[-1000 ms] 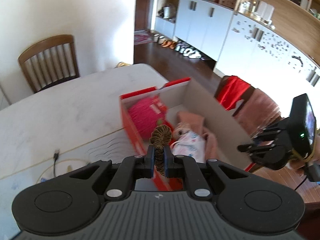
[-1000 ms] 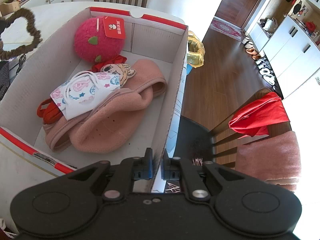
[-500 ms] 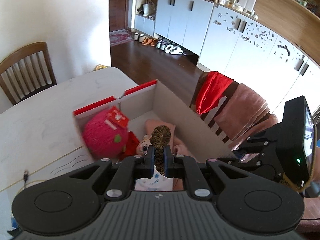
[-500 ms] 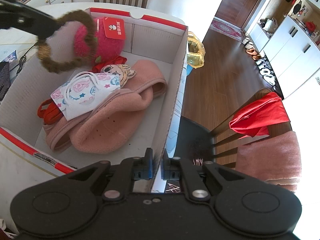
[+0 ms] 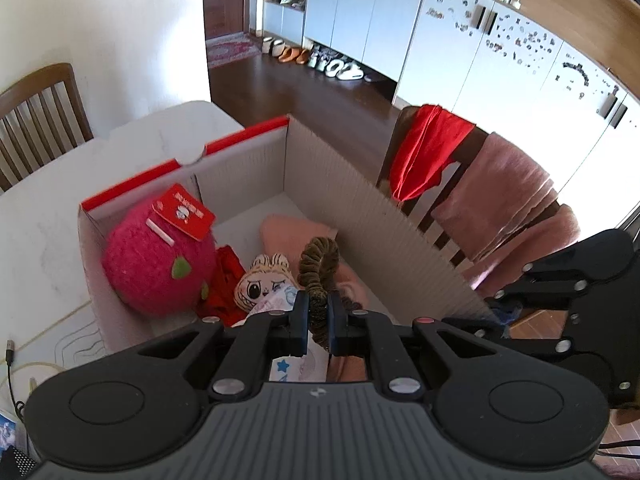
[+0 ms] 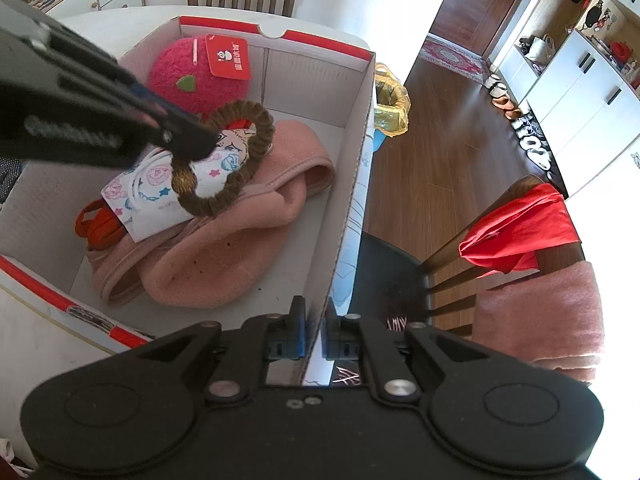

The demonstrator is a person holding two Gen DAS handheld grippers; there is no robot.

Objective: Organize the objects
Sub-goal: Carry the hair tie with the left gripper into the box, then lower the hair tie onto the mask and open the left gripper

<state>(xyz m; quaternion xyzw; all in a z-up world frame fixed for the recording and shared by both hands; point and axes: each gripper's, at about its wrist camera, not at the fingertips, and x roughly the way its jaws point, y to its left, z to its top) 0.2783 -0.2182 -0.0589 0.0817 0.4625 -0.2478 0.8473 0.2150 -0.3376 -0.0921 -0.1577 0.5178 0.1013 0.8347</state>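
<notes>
A brown scrunchie (image 5: 318, 264) is pinched in my left gripper (image 5: 318, 308), which is shut on it. In the right wrist view the left gripper (image 6: 192, 144) reaches in from the left, and the scrunchie (image 6: 262, 140) hangs just above the box's contents. The red-rimmed cardboard box (image 6: 312, 68) holds a pink plush strawberry (image 6: 192, 80), a patterned face mask (image 6: 140, 196), a pink hat (image 6: 224, 256), a small doll face (image 5: 262, 284) and a red item (image 6: 98, 224). My right gripper (image 6: 316, 316) is shut on the box's near right wall.
The box stands on a white table (image 5: 48, 208) near its edge. Beside the box is a chair draped with a red cloth (image 6: 520, 232) and a pink towel (image 6: 540, 312). A wooden chair (image 5: 36, 120) stands at the table's far side. A cable (image 5: 10, 348) lies on the table.
My left gripper has carried the scrunchie from beside the box to over its inside and lower, close above the mask and hat. The right gripper has stayed on the box wall.
</notes>
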